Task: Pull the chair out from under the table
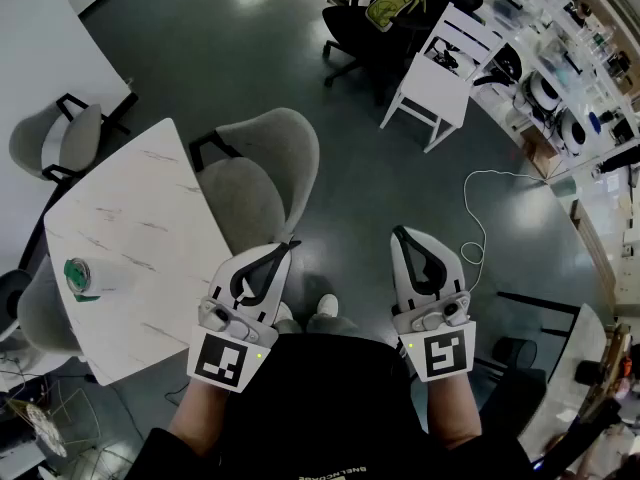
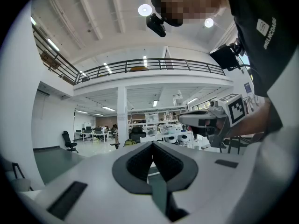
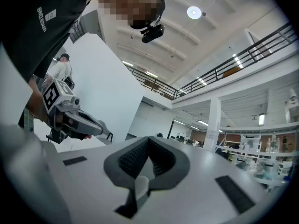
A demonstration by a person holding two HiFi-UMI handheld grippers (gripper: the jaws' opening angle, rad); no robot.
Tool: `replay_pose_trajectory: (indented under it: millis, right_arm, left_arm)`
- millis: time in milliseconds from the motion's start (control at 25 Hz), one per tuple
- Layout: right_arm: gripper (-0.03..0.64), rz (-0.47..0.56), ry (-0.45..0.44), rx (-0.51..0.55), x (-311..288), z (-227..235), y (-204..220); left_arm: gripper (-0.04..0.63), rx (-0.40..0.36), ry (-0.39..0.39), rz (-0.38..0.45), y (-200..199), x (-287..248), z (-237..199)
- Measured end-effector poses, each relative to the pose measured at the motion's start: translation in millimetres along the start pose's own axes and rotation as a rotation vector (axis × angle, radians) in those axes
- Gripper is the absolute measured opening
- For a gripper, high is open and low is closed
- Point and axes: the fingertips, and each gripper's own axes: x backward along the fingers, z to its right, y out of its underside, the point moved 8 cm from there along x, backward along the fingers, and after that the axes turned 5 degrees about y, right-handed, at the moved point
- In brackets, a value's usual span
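A grey padded chair [image 1: 265,173] stands at the right edge of the white marble-look table [image 1: 130,218], its seat partly tucked under the tabletop. My left gripper [image 1: 289,246] is shut and empty, held just in front of the chair and below its seat in the head view. My right gripper [image 1: 398,232] is also shut and empty, over bare floor to the right of the chair. Neither touches the chair. In the left gripper view the jaws [image 2: 152,146] meet with nothing between them, pointing across the room. The right gripper [image 3: 148,139] looks the same.
A green roll [image 1: 78,276] lies on the table. A second grey chair [image 1: 60,138] stands at the table's far left. A white stool [image 1: 440,78] and a black office chair with a yellow-green bag [image 1: 395,3] stand farther off. A white cable [image 1: 480,218] lies on the dark floor.
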Motion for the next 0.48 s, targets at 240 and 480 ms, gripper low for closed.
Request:
replay_pose_trajectory:
  millis: [240,480]
  right_arm:
    - [0.014,0.001,-0.003,-0.007,-2.6,5.3,6.2]
    - [0.014,0.002,-0.012,-0.018,-3.2,15.4,12.3]
  left_arm:
    - [0.006,0.011,-0.011,-0.006,2.0,-5.3,-0.4]
    - [0.006,0.014,-0.031,-0.01,2.6,-12.6,2.1]
